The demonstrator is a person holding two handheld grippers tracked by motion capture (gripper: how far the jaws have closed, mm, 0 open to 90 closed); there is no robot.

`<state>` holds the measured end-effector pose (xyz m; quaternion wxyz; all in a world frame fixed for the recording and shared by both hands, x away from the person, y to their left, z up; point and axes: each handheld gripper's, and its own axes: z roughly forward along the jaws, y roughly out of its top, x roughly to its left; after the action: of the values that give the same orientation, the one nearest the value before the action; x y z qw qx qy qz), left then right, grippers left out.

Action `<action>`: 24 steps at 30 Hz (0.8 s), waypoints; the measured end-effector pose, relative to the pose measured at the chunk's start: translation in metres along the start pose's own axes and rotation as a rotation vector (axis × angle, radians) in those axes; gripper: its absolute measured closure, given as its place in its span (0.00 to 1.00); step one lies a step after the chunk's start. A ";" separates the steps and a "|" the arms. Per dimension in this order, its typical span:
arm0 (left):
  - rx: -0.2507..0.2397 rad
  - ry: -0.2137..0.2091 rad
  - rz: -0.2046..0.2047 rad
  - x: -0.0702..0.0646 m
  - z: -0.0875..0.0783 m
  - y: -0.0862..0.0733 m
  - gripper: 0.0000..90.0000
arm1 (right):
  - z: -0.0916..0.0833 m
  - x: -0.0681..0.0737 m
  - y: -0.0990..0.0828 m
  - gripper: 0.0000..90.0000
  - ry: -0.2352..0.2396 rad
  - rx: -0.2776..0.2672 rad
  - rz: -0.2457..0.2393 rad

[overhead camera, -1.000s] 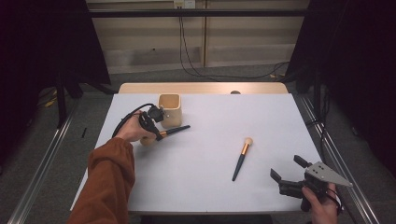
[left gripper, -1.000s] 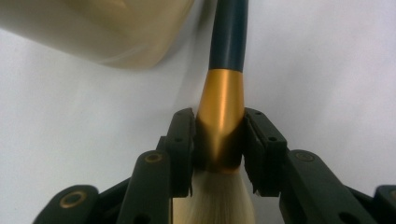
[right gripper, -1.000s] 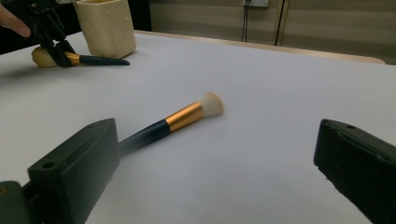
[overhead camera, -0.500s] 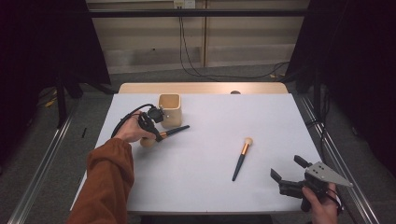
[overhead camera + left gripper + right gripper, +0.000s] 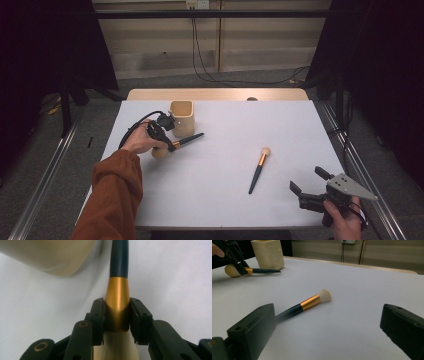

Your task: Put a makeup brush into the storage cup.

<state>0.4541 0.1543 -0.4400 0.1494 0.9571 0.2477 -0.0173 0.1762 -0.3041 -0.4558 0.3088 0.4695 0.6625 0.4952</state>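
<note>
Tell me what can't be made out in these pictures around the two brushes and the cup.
- Inside of the cup: high view, hidden by its own walls.
- Bristles of the held brush: left gripper view, cut off by the bottom edge and the left gripper.
- Handle end of the lying brush: right gripper view, blurred and hidden behind the right gripper.

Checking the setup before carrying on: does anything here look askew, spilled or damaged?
Nothing stands out. The cup stands upright on the white table. One brush lies flat and apart from it; the other brush is clamped by its gold collar in the left tool. The right tool is open, holding nothing.
</note>
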 end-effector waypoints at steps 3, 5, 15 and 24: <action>-0.019 -0.008 -0.010 0.000 -0.003 -0.002 0.74 | 0.000 0.000 0.000 0.00 0.000 0.000 0.000; -0.039 -0.017 -0.023 -0.001 -0.005 -0.003 0.74 | 0.000 0.000 0.000 0.00 0.000 0.001 -0.003; -0.116 -0.038 -0.034 -0.004 -0.017 -0.010 0.74 | 0.000 0.000 0.000 0.00 -0.002 0.003 -0.004; -0.206 -0.077 -0.055 -0.010 -0.023 -0.015 0.74 | 0.000 0.000 0.000 0.00 -0.003 0.003 -0.004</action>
<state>0.4368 0.1689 -0.4209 0.2561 0.9281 0.2682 -0.0327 0.1765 -0.3039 -0.4559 0.3098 0.4695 0.6637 0.4930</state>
